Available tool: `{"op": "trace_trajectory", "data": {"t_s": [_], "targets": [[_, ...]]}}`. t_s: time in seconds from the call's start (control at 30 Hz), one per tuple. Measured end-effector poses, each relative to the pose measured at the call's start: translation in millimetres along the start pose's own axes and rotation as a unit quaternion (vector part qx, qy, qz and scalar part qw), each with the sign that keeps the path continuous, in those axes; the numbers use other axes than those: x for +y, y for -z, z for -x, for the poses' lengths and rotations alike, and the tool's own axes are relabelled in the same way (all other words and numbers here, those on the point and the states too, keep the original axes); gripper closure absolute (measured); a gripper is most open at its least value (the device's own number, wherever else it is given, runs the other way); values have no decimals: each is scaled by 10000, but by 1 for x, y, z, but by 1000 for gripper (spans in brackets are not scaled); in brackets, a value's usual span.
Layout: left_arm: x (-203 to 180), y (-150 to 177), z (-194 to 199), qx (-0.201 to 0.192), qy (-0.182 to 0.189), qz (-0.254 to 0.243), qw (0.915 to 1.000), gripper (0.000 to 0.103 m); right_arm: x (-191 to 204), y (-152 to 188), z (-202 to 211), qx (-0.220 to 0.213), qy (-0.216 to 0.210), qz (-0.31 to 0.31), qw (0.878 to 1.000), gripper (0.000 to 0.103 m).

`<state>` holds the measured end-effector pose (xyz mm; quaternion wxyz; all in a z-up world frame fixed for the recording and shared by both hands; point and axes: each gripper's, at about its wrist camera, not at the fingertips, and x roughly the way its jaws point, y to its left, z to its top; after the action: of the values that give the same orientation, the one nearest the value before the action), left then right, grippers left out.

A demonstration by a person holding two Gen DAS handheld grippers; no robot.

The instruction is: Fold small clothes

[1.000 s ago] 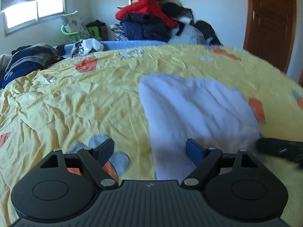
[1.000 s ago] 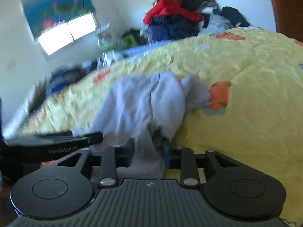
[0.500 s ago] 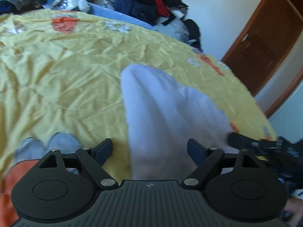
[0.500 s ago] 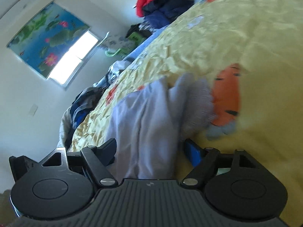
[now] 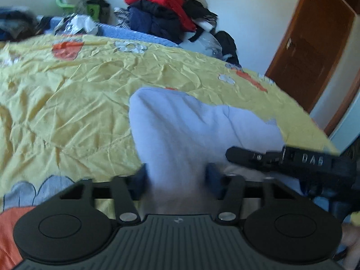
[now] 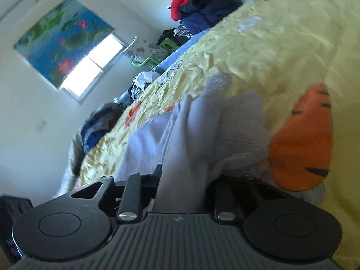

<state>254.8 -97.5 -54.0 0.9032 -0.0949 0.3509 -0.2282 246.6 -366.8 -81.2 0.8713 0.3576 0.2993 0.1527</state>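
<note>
A pale lilac-white small garment (image 5: 186,126) lies on the yellow bedspread (image 5: 67,103). My left gripper (image 5: 176,176) is shut on its near edge, cloth bunched between the blue-padded fingers. In the right wrist view the same garment (image 6: 180,135) rises in folds, with a grey knitted part (image 6: 243,121) beside it. My right gripper (image 6: 183,183) is shut on a fold of the garment. The right gripper's black finger (image 5: 281,157) shows at the right in the left wrist view, over the garment's right side.
A heap of red and dark clothes (image 5: 166,15) is piled beyond the bed's far edge. A brown door (image 5: 310,45) stands at the right. More clothes (image 6: 99,123) lie at the bed's left side under a window (image 6: 90,72). An orange print (image 6: 303,139) marks the bedspread.
Both grippers went from open to closed on the garment's near edge. The right gripper had let go of the cloth half a second ago and now grips a fold again.
</note>
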Motion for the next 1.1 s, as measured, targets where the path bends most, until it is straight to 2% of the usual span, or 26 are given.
{"op": "trace_trajectory", "data": {"t_s": [0.07, 0.17, 0.27, 0.37, 0.57, 0.63, 0.77, 0.87, 0.9, 0.93, 0.97, 1.0, 1.03, 1.07, 1.1], "targets": [[6, -2, 2, -24, 86, 207, 9997, 74, 5, 2, -1, -36, 82, 97, 9999, 75], [7, -1, 10, -116, 91, 226, 9996, 80, 12, 7, 2, -159, 51, 104, 9998, 76], [6, 0, 25, -290, 127, 190, 9993, 82, 14, 10, 5, -201, -143, -101, 9996, 77], [12, -2, 45, -493, 139, 198, 9985, 83, 30, 11, 8, -209, -216, -12, 9995, 77], [32, -20, 87, -929, -197, 99, 9954, 83, 75, 12, -2, -185, -688, 143, 9974, 77], [40, -27, 90, -944, -379, 54, 9948, 83, 86, 13, -10, -196, -764, 211, 9967, 77], [55, -29, 69, -553, -836, 44, 9950, 83, 93, 16, -40, -3, -546, 296, 9981, 76], [64, -19, 50, -314, -1088, 95, 9935, 82, 91, 20, -64, 248, -36, 515, 9984, 70], [67, -15, 50, -340, -1088, 123, 9934, 81, 87, 21, -69, 352, 109, 435, 9984, 63], [68, -13, 52, -376, -1054, 150, 9936, 78, 84, 22, -69, 376, 166, 350, 9985, 62], [69, -12, 55, -379, -1076, 165, 9933, 71, 80, 21, -65, 345, 143, 284, 9989, 60], [69, -11, 58, -381, -1133, 159, 9927, 63, 77, 20, -59, 294, 143, 260, 9991, 53], [68, -10, 62, -386, -1231, 149, 9915, 41, 75, 19, -49, 206, 243, 267, 9991, 52], [68, -9, 67, -415, -1366, 132, 9897, 25, 73, 21, -41, 93, 374, 278, 9989, 51], [66, -6, 74, -508, -1518, 90, 9871, 24, 70, 22, -29, -71, 634, 287, 9976, 50]]}}
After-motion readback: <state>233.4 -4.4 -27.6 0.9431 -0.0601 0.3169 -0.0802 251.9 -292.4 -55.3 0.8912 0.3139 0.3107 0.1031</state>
